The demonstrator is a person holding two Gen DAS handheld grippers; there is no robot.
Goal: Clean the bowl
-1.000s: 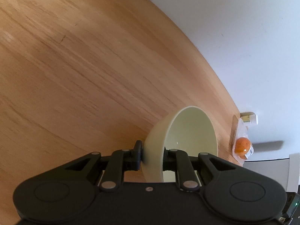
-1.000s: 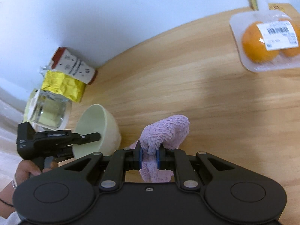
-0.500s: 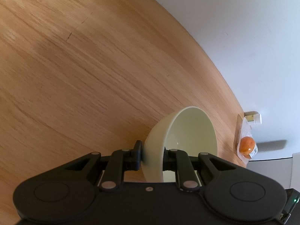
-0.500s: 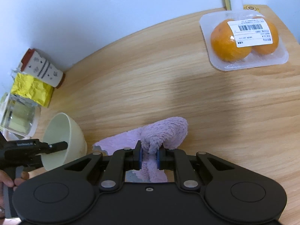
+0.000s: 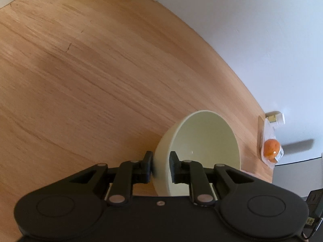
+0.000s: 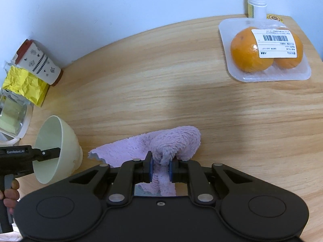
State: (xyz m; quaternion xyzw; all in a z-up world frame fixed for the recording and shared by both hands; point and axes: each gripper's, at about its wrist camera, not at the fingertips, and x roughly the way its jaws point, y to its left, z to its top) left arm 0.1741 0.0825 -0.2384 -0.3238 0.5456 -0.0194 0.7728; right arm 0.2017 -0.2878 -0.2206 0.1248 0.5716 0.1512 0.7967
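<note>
Right wrist: bowl [image 6: 66, 147] tipped, mouth sideways; left claw [image 6: 51, 152] opening astride rim; right claw [image 6: 160, 166] pinching cloth [image 6: 175, 141].

Right gripper [image 6: 160, 166]: matte black body, two round embossed discs, silver pivot pins, blue pads [image 6: 151, 168]. Left gripper [image 5: 160, 164]: same build, black pads; white "GenRobot.AI" lettering on its side.

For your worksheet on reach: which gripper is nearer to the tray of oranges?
Right. The right gripper is across bare table from the tray of oranges; the left gripper is farther, at the bowl.
</note>
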